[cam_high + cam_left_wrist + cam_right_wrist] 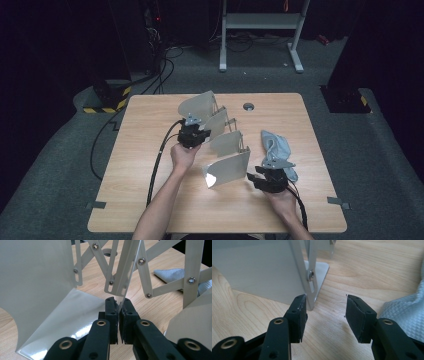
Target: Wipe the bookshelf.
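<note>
Metal plates of the folding rack (220, 142) are strung in a line from far left to near right across the table (150, 150), a middle plate being clamped edge-on by the left gripper (120, 307), while the nearest plate (262, 270) is faced, untouched, by the gaping right gripper (325, 307).

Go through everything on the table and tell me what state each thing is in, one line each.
Folding metal rack: stretched out, its plates standing upright on the table.
Grey cloth: crumpled, lying on the table beside the rack.
Left gripper: shut on one plate's edge.
Right gripper: open, nothing between its jaws, close to the nearest plate.
</note>
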